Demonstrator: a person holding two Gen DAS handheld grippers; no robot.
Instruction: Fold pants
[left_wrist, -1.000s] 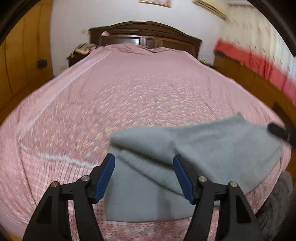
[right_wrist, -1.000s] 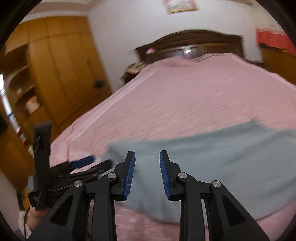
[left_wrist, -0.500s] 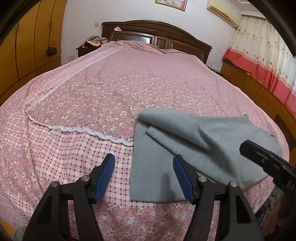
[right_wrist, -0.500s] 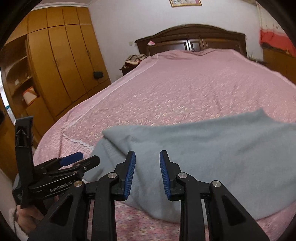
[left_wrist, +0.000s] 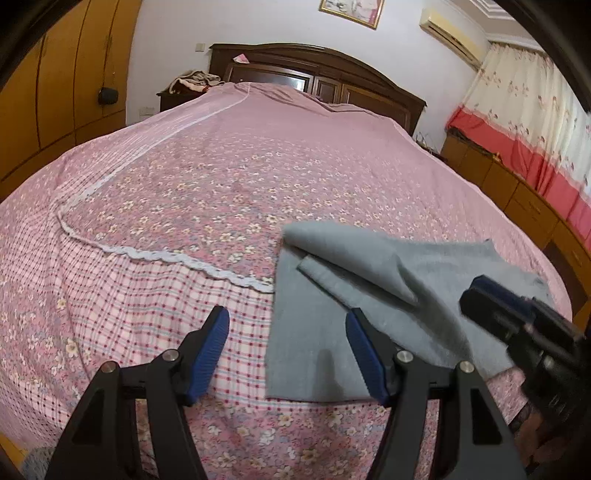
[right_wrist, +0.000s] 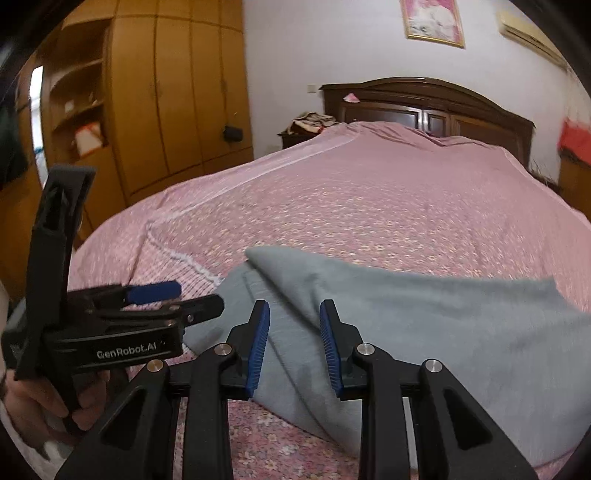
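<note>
Grey pants (left_wrist: 388, 314) lie folded at the frame's lower right on the bed (left_wrist: 229, 192); left hand-held gripper (left_wrist: 288, 354) and right hand-held gripper (right_wrist: 294, 347) both gape, holding nothing.

The pants (left_wrist: 373, 302) are plain grey-blue. The bedspread (left_wrist: 229, 184) is pink with small pale flowers, checked pink and white along its lower left border, with white lace trim. Both grippers, left (left_wrist: 288, 354) and right (right_wrist: 294, 349), are black with blue pads. At the upper right, the curtain (left_wrist: 532, 122) is cream above a red band. The headboard (left_wrist: 317, 74) is dark brown, the wardrobe (right_wrist: 177, 96) orange-brown.
</note>
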